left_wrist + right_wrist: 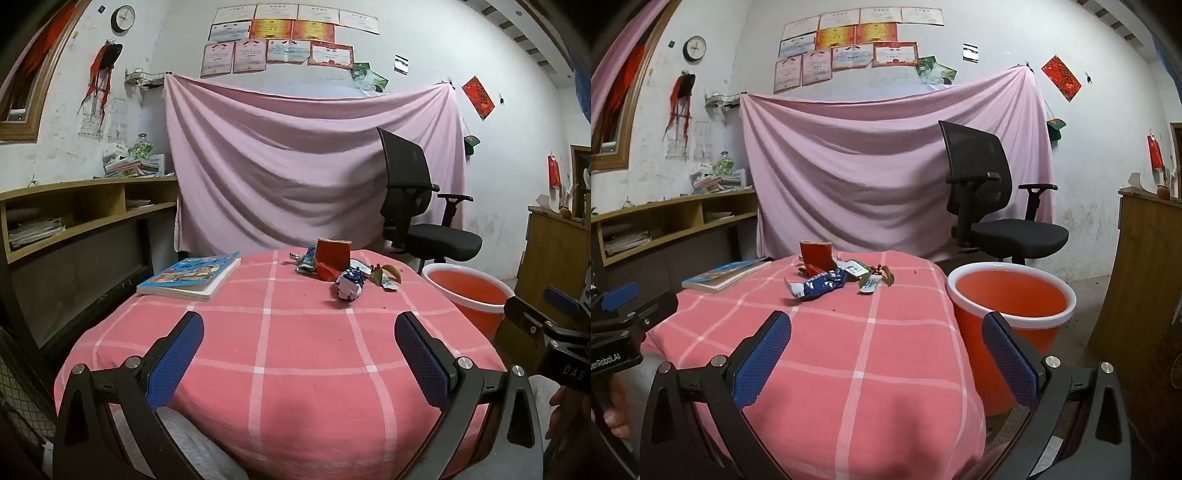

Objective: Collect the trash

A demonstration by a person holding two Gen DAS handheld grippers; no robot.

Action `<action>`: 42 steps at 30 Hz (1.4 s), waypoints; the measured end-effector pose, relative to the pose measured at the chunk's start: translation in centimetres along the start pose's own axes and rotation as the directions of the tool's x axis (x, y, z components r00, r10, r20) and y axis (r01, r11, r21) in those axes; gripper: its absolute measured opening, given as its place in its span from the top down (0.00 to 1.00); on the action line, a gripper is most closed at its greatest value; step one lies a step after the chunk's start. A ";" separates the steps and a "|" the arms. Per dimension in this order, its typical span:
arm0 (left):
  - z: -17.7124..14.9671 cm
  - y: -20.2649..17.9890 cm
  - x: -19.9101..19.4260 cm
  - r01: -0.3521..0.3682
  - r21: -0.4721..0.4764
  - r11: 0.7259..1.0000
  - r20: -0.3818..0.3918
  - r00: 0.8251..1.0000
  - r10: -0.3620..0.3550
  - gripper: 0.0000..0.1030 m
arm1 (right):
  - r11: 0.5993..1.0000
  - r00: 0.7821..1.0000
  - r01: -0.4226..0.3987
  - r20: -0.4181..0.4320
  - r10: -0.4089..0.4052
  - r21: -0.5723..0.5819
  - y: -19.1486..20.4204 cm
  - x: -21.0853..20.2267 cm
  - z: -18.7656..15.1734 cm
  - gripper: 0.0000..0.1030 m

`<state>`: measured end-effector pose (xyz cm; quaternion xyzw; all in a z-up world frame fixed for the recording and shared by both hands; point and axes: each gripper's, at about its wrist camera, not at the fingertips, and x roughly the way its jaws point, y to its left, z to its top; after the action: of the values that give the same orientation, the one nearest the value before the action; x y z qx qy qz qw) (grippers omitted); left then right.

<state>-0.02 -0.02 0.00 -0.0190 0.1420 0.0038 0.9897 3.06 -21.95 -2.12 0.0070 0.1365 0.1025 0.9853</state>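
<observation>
A small pile of trash lies at the far side of the pink checked table [295, 350]: a red carton [333, 253], a blue and white wrapper [349, 282], a green-white packet [306, 263] and leaves [388, 273]. In the right wrist view the red carton [817, 254], blue wrapper [822, 283], small packet [870, 285] and leaves [886, 275] show too. An orange bucket [1010, 295] stands on the floor right of the table; it also shows in the left wrist view [469, 288]. My left gripper [299, 328] and right gripper [886, 328] are open, empty, near the table's front.
A picture book [192, 275] lies at the table's far left. A black office chair [993, 206] stands behind the bucket before a pink sheet. Wooden shelves [74, 218] run along the left wall, a wooden cabinet [1145, 277] stands on the right.
</observation>
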 end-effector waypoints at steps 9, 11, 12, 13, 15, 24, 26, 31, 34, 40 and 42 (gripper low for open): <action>0.0 -0.1 0.0 -0.003 0.001 1.000 -0.002 1.000 0.003 0.02 | 1.000 1.000 0.000 -0.001 0.000 -0.002 0.1 0.0 0.0 0.00; 0.1 -0.1 -0.1 -0.003 -0.001 1.000 -0.002 1.000 0.003 0.02 | 1.000 1.000 0.001 -0.002 -0.001 -0.002 0.1 0.0 0.0 0.00; 0.1 -0.1 -0.1 -0.002 -0.001 1.000 -0.002 1.000 0.002 0.02 | 1.000 1.000 0.001 -0.001 -0.001 -0.002 0.1 0.0 0.0 0.00; 0.1 -0.1 0.0 -0.003 -0.002 1.000 -0.002 1.000 0.003 0.02 | 1.000 1.000 0.001 0.000 -0.001 -0.001 0.0 0.0 0.0 0.00; 0.1 -0.1 0.0 -0.002 -0.003 1.000 -0.002 1.000 0.002 0.02 | 1.000 1.000 0.000 -0.003 0.000 -0.002 0.0 0.0 0.0 0.00; 0.2 -0.1 0.0 -0.002 -0.005 1.000 -0.002 1.000 0.002 0.02 | 1.000 1.000 0.000 -0.004 0.000 -0.001 0.1 0.0 0.0 0.00; 0.2 -0.1 0.0 -0.001 -0.005 1.000 -0.001 1.000 0.001 0.02 | 1.000 1.000 0.000 -0.003 0.000 -0.001 0.1 0.0 0.0 0.00; 0.2 -0.1 0.0 -0.001 -0.005 1.000 -0.001 1.000 0.001 0.02 | 1.000 1.000 0.000 -0.004 0.000 -0.001 0.1 0.0 0.1 0.00; 0.2 0.0 0.0 -0.001 -0.005 1.000 -0.001 1.000 0.001 0.02 | 1.000 1.000 0.000 -0.005 0.000 -0.001 0.1 0.1 0.1 0.00; 0.1 -0.3 0.0 0.000 -0.005 1.000 0.000 1.000 0.000 0.02 | 1.000 1.000 0.000 -0.005 0.000 0.000 0.1 0.0 0.1 0.00; 0.1 -0.3 0.0 -0.001 -0.006 1.000 0.000 1.000 0.001 0.02 | 1.000 1.000 0.000 -0.005 0.000 0.000 0.1 0.1 0.1 0.00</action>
<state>-0.01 -0.30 0.12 -0.0217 0.1422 0.0046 0.9896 3.13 -21.84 -2.09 0.0065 0.1391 0.1027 0.9849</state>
